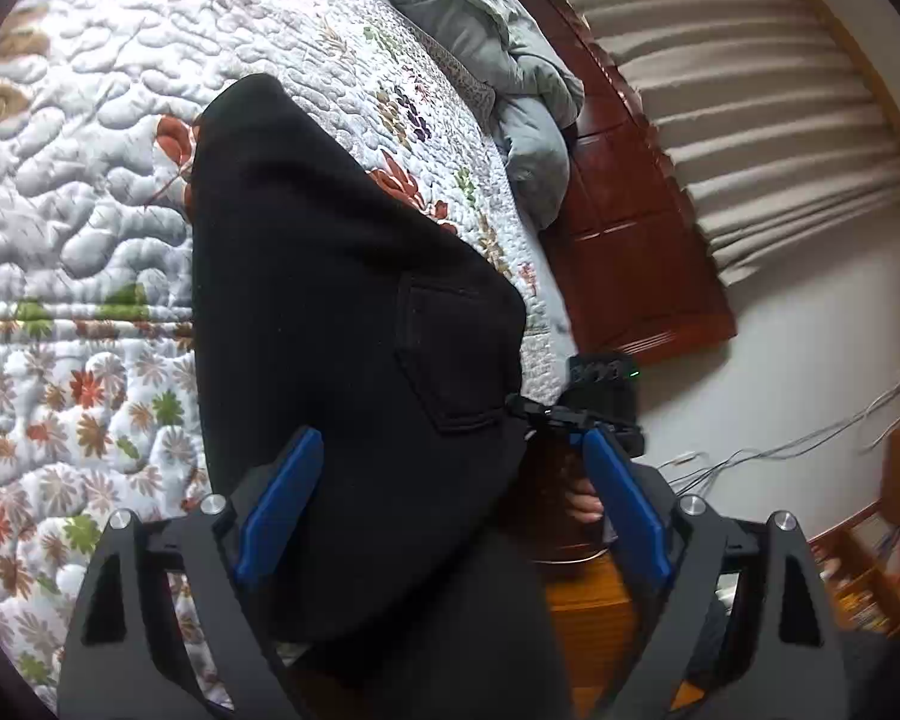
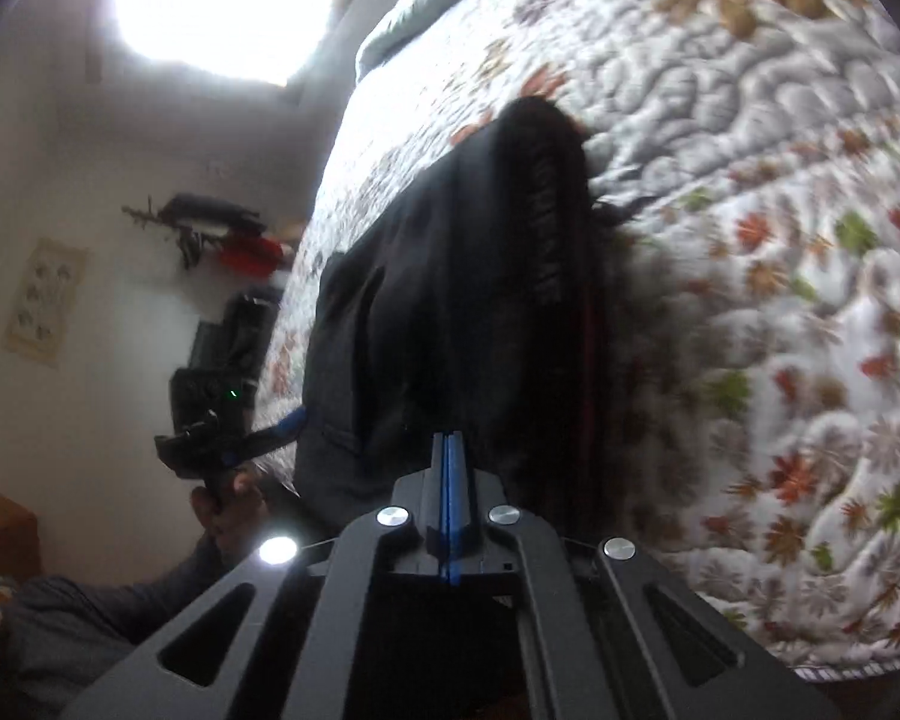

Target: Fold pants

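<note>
Black pants (image 1: 342,324) are lying folded lengthwise on the quilted bed (image 1: 90,192), near its side edge. Left claw (image 1: 450,480) is standing wide open over the waist end, gripping nothing. Right claw (image 2: 448,450) is sitting fully closed, pads together, empty.

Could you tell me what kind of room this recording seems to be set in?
Most likely a bedroom in a home. A bed with a floral quilt fills both views, a crumpled grey duvet lies at its head against a dark wooden headboard, and pleated curtains hang beyond. The black pants lie on the quilt.
</note>
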`<state>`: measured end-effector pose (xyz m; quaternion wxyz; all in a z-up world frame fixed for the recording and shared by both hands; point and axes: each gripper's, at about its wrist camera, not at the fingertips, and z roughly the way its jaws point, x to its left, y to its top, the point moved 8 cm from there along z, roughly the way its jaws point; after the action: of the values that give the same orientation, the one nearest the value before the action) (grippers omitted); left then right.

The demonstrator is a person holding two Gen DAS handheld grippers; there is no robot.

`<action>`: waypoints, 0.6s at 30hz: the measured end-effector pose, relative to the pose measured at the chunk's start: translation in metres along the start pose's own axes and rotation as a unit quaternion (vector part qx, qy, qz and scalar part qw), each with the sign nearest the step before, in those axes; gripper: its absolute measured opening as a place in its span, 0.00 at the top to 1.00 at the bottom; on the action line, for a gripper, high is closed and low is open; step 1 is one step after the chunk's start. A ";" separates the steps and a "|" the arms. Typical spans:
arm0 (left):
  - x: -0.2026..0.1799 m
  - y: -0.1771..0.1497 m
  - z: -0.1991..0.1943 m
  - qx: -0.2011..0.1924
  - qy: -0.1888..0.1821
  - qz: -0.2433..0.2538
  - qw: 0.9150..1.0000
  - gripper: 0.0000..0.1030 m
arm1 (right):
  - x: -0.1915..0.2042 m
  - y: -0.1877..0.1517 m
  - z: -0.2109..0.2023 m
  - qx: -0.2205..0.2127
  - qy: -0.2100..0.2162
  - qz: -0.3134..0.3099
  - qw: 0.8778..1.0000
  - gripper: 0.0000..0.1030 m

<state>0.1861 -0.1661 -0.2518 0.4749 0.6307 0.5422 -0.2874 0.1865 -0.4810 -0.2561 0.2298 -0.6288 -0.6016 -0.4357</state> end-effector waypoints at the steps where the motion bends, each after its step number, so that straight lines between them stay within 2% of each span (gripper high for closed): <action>1: -0.001 0.001 -0.001 0.002 0.000 -0.003 1.000 0.15 | 0.000 0.000 -0.006 -0.004 -0.005 -0.001 1.000 1.00; 3: -0.007 0.004 -0.008 0.002 0.006 0.002 1.000 0.13 | 0.000 0.005 -0.021 -0.020 -0.007 0.008 1.000 0.96; 4: -0.009 0.006 -0.014 -0.002 0.007 0.006 1.000 0.13 | -0.003 0.006 -0.031 -0.025 -0.005 0.013 1.000 0.86; 5: -0.012 0.009 -0.022 -0.008 0.009 0.012 1.000 0.11 | -0.005 0.010 -0.041 -0.034 -0.009 0.022 0.999 0.55; 7: -0.008 0.017 -0.034 -0.015 0.031 0.019 0.999 0.08 | -0.011 0.017 -0.051 -0.048 -0.030 0.038 0.998 0.08; 9: 0.006 0.025 -0.040 -0.013 0.064 0.014 0.998 0.07 | -0.012 0.023 -0.047 -0.036 -0.020 0.055 0.998 0.08; 14: 0.038 0.034 -0.024 0.032 0.078 -0.036 0.996 0.05 | -0.018 0.033 -0.009 0.012 -0.028 0.061 0.998 0.08; 18: 0.052 0.033 0.001 0.067 0.084 -0.056 0.993 0.05 | -0.013 0.040 0.018 0.035 -0.036 0.051 0.997 0.08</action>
<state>0.2304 -0.1441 -0.2882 0.3670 0.6521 0.5942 -0.2951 0.2310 -0.4806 -0.2666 0.2521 -0.6657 -0.5913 -0.3790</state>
